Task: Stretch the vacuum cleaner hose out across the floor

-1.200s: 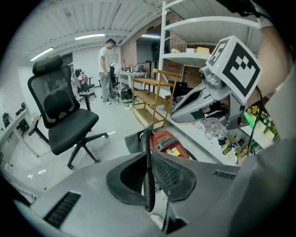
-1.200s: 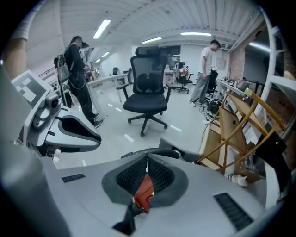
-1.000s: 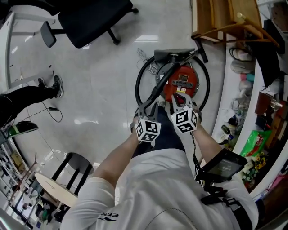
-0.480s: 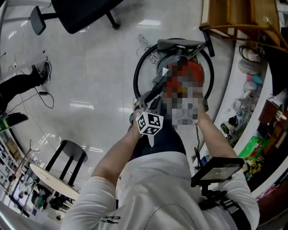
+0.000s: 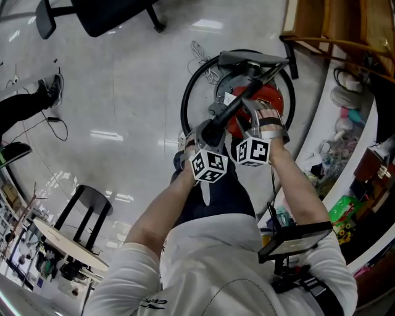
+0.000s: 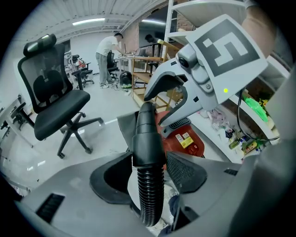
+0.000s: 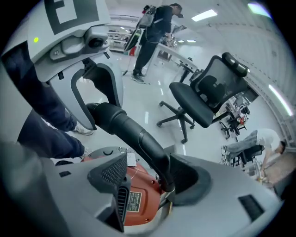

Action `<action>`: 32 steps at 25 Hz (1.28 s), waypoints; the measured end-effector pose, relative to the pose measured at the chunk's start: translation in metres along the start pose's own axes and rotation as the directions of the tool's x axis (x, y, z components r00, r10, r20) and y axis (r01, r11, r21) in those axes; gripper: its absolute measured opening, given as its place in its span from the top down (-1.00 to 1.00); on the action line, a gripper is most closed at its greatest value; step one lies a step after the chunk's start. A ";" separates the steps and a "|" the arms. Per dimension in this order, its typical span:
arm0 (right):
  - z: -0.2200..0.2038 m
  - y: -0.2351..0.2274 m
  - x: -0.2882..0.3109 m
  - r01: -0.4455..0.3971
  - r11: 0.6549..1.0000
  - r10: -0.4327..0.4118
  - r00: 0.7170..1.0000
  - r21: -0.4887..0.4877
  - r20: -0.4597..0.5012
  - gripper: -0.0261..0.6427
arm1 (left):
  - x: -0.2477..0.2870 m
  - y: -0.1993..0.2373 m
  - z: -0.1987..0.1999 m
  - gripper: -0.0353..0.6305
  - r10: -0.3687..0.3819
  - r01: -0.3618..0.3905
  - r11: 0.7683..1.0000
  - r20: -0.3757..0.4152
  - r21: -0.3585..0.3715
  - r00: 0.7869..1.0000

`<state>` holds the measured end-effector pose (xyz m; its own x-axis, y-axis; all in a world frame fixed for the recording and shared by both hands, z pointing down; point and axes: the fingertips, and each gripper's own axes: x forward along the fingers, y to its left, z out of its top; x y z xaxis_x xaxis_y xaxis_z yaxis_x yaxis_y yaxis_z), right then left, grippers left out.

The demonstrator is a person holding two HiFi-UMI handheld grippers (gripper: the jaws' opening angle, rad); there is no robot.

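A red canister vacuum (image 5: 266,97) stands on the floor with its black ribbed hose (image 5: 185,105) coiled around it. The hose's rigid end tube (image 5: 237,106) rises from the canister towards me. My left gripper (image 5: 199,141) straddles the ribbed hose and its smooth cuff (image 6: 148,139). Its jaws have just been opening, and the pads (image 6: 185,170) stand beside the cuff without pinching it. My right gripper (image 5: 259,122) sits just right of it. Its jaws have also just been opening, and the curved black tube (image 7: 134,132) passes between them, close to the right jaw.
A black office chair (image 5: 105,15) stands at the top left and a round black stool (image 5: 92,213) at the lower left. A wooden rack (image 5: 327,24) and cluttered shelves (image 5: 364,154) line the right side. Another person's leg and shoe (image 5: 37,102) show at the left edge.
Both grippers have come down onto the hose end above the vacuum. Their jaws have opened round it, and the right gripper has rolled.
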<state>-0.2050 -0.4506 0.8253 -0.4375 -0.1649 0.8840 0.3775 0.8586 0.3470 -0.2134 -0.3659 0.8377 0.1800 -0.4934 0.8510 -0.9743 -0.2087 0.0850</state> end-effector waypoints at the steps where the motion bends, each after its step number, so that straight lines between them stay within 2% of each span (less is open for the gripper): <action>1: 0.001 0.000 0.004 0.000 1.000 0.000 1.000 -0.022 0.001 0.11 | 0.002 0.001 -0.001 0.27 0.002 -0.002 1.000 -0.003 -0.003 1.000; 8: 0.013 -0.002 0.023 0.028 0.984 -0.020 0.999 -0.179 0.047 0.11 | 0.009 0.004 -0.002 0.27 0.015 -0.015 1.000 0.006 0.010 1.000; 15: 0.017 -0.001 0.024 0.044 0.972 -0.036 0.999 -0.231 0.037 0.18 | 0.010 0.010 -0.004 0.27 0.034 -0.034 0.999 0.000 0.035 0.999; 19: 0.015 -0.006 0.019 0.058 0.972 -0.052 0.998 -0.226 0.033 0.20 | 0.006 0.009 0.003 0.27 0.023 -0.023 0.999 0.012 0.036 1.000; 24: 0.007 -0.029 -0.001 0.110 0.977 -0.108 0.994 -0.185 0.020 0.23 | -0.006 0.008 0.036 0.27 0.009 -0.014 0.996 0.057 0.086 0.998; 27: -0.007 -0.049 -0.017 0.161 0.976 -0.163 0.987 -0.143 0.001 0.25 | -0.012 0.004 0.065 0.27 -0.009 -0.003 0.989 0.085 0.148 0.996; 32: -0.034 -0.080 -0.046 0.248 0.966 -0.251 0.967 -0.068 -0.049 0.28 | -0.019 -0.006 0.114 0.25 -0.047 0.013 0.962 0.120 0.272 0.992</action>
<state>-0.1876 -0.5278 0.7679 -0.4777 -0.3989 0.7827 0.3116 0.7561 0.5756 -0.1956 -0.4521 0.7622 0.2406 -0.5806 0.7779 -0.8983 -0.4367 -0.0481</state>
